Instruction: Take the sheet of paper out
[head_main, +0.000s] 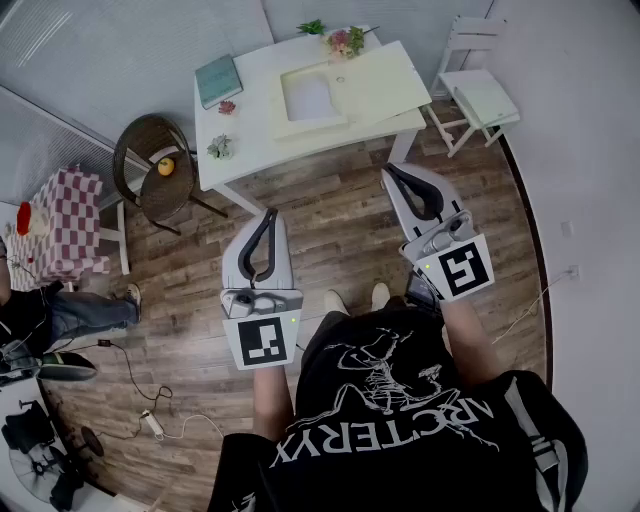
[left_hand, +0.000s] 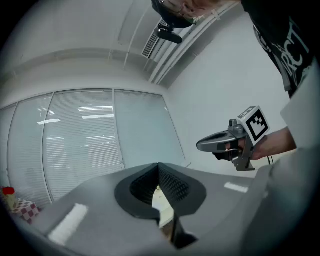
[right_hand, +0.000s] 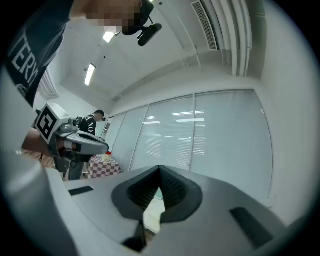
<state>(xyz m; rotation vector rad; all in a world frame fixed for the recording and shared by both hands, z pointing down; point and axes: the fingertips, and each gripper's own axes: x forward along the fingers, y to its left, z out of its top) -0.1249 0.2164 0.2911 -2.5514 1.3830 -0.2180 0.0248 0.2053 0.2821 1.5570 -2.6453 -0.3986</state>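
A white sheet of paper (head_main: 308, 97) lies in the left half of an open cream folder (head_main: 385, 85) on the white table (head_main: 250, 140) ahead of me. Both grippers are held up in the air over the wooden floor, well short of the table. My left gripper (head_main: 272, 213) is shut, tips together, with nothing between them. My right gripper (head_main: 388, 170) is shut and empty too, nearer the table's front right corner. In the left gripper view the jaws (left_hand: 159, 167) meet, and the right gripper (left_hand: 199, 146) shows beside them. The right gripper view shows its own tips (right_hand: 160, 170) touching.
On the table stand a teal book (head_main: 218, 80), flowers (head_main: 345, 40) and two small plants (head_main: 220, 147). A wicker chair (head_main: 150, 190) holding an orange fruit (head_main: 165, 166) stands left of the table, a white chair (head_main: 480, 95) to its right. A checked-cloth table (head_main: 65, 220) and a seated person (head_main: 60, 315) are at far left.
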